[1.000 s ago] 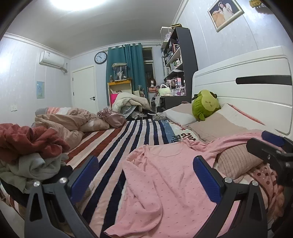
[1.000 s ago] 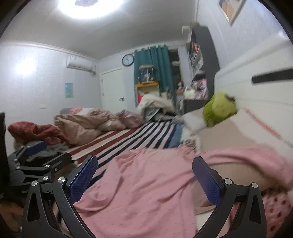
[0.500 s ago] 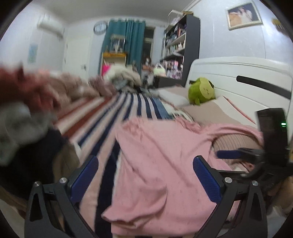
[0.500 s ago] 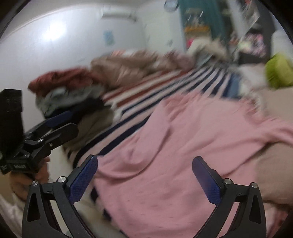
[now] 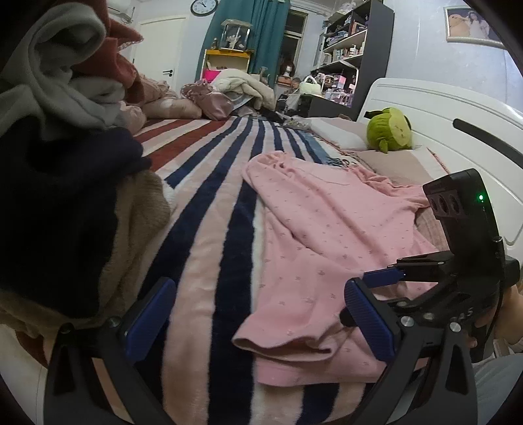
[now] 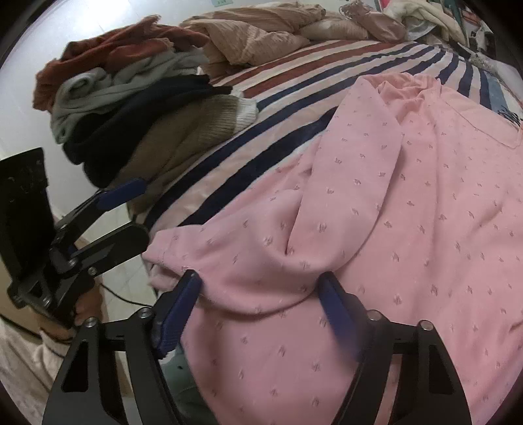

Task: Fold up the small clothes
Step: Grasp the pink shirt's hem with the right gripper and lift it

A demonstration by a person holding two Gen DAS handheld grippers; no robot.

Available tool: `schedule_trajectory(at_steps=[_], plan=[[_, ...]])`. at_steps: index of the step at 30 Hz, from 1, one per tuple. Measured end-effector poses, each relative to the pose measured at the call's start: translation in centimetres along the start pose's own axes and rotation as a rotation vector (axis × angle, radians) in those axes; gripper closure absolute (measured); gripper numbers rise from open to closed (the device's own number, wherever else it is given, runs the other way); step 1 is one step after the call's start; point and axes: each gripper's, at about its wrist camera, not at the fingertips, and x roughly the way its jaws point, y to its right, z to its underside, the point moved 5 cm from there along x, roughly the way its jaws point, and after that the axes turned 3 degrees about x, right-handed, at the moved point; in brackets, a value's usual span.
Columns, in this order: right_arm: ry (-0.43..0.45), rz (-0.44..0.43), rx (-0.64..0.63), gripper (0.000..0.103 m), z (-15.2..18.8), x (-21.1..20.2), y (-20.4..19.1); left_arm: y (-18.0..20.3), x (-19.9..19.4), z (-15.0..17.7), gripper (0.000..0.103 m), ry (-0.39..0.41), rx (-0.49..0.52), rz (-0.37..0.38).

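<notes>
Dropped lower and closer to the bed since a second ago, both tongs; room, clock and ceiling swapped for fabric in the right wrist view. Left tongs [image 5: 261, 322] spread wide, nothing between the blue pads [image 5: 148, 318], hovering over the striped blanket [image 5: 202, 209] just beside the near hem of the pink top [image 5: 327, 235]. Right tongs [image 6: 261, 307] narrower than half a second back, partly closed, pads set either side of a raised fold of the pink top [image 6: 376, 202] near its lower edge; cloth bulging between the pads and seemingly touching both, though full grip cannot be told. Right pad blurred. Pink top lying spread on the striped blanket, dotted with a small pattern, one sleeve folded across the body, far end reaching toward the pillows. Seen also from the left wrist: right tongs [image 5: 385, 278] low over the right side of the top, black body with a green light. Seen from the right wrist: left tongs [image 6: 127, 209] off the bed edge, held in a hand [image 6: 86, 305]. Heap of clothes [image 6: 130, 108] stacked on the blanket to the left: rust, grey, dark navy, brown. Green plush toy [image 5: 390, 129] resting on the pillows against the white headboard [image 5: 451, 108]. Wall clock [image 5: 204, 6] above the door.
</notes>
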Motion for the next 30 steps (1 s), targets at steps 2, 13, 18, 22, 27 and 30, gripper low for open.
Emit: schedule_trajectory(at_steps=[2,13,18,22,27,30], plan=[[0.015,0.062,0.005,0.068,-0.4,0.2,0.5,-0.3,0.1,-0.2,0.001,0.000,-0.011,-0.006],[0.072,0.190,0.048,0.099,1.3,-5.6,4.7,-0.7,0.0,-0.6,0.001,0.008,0.003,0.010],[0.071,0.421,0.026,0.079,2.1,-7.9,6.1,-0.6,-0.1,-0.7,0.001,0.009,0.013,0.010],[0.125,0.259,-0.029,0.053,2.0,-8.7,2.8,-0.4,-0.3,-0.7,0.001,0.010,0.016,0.018],[-0.030,0.214,-0.152,0.040,2.4,-4.3,0.2,0.1,-0.7,-0.8,0.001,0.012,0.021,0.024],[-0.069,0.283,-0.182,0.053,2.4,-2.3,0.8,0.2,-1.0,-0.8,0.001,0.014,0.029,0.023]])
